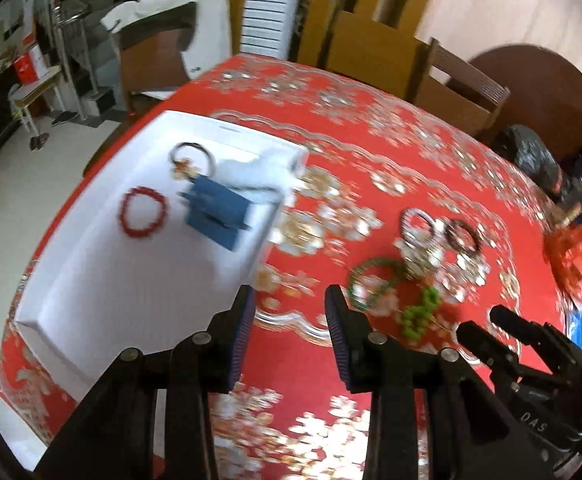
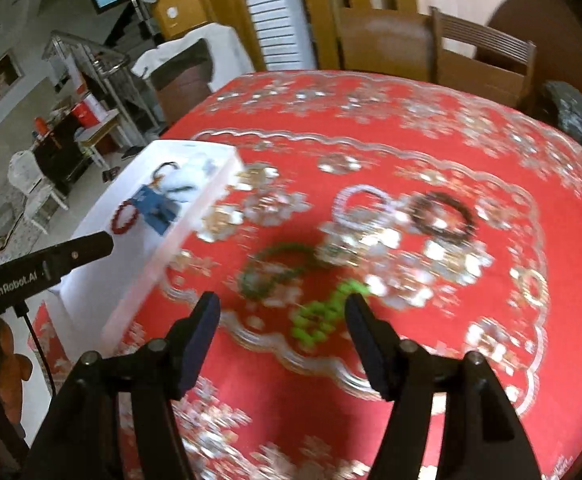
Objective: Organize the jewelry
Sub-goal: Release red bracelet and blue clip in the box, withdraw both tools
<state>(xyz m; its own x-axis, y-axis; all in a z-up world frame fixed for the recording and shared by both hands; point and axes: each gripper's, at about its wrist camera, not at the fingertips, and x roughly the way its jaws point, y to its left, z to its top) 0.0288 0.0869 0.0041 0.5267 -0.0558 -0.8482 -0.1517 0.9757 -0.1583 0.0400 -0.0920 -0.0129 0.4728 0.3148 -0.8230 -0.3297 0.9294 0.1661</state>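
Observation:
A white box (image 1: 71, 280) stands at the table's left edge. In it lie a red bead bracelet (image 1: 143, 216), a dark bracelet with a charm (image 1: 193, 158) and a blue pouch (image 1: 217, 212). On the red cloth to the right lie a pale bracelet (image 1: 419, 222), a dark brown one (image 1: 463, 236), a dark green one (image 1: 373, 282) and a bright green bead one (image 1: 421, 312). My left gripper (image 1: 289, 300) hangs open and empty above the cloth beside the box. My right gripper (image 2: 283, 304) is open above the cloth, and the bright green bracelet (image 2: 323, 316) lies blurred just beyond its fingertips.
A red tablecloth (image 2: 371, 120) with a silver flower pattern covers the round table. Wooden chairs (image 2: 483, 64) stand at the far side. A black bag (image 1: 531, 156) and an orange bag (image 1: 579, 252) sit at the right edge. Floor and shelving lie past the left edge.

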